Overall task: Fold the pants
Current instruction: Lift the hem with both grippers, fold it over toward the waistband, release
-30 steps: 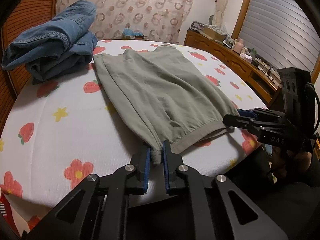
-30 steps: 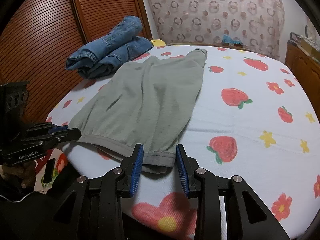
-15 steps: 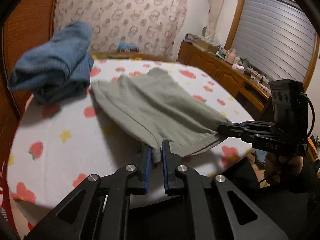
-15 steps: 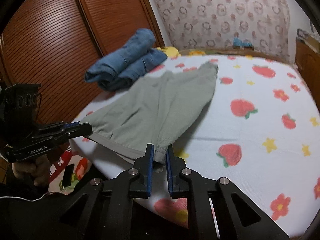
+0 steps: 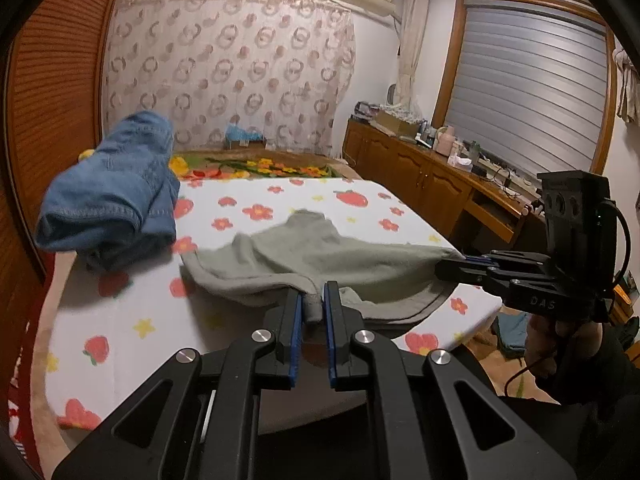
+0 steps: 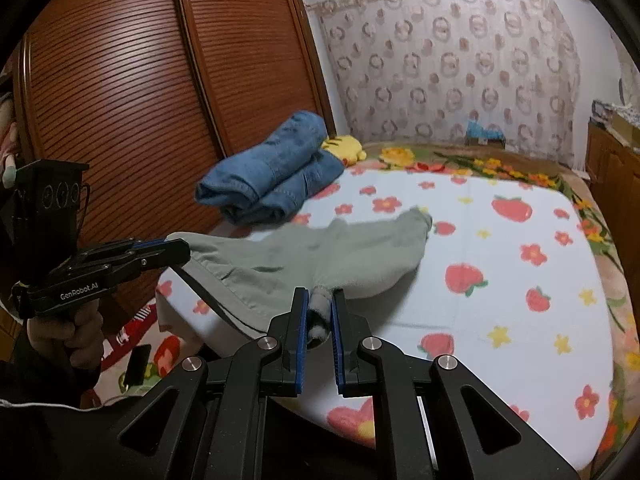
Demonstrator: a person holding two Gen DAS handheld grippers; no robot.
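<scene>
The grey-green pants (image 5: 320, 256) (image 6: 316, 256) lie on the strawberry-print bed (image 5: 120, 316) (image 6: 520, 300), their near waistband end lifted off the sheet. My left gripper (image 5: 312, 304) is shut on one waistband corner; it also shows in the right wrist view (image 6: 176, 250). My right gripper (image 6: 320, 304) is shut on the other corner; it also shows in the left wrist view (image 5: 448, 268). The waistband hangs stretched between the two grippers. The far leg ends rest on the bed.
Folded blue jeans (image 5: 116, 196) (image 6: 272, 176) are stacked at the bed's far left by the wooden louvred wardrobe (image 6: 140, 120). A yellow plush (image 6: 344, 146) lies behind them. A wooden sideboard (image 5: 432, 176) with clutter stands along the right wall.
The right gripper closed on the waistband corner. Both grippers then rose and lifted the waistband end off the bed, and the pants drew into a bunched, hanging shape.
</scene>
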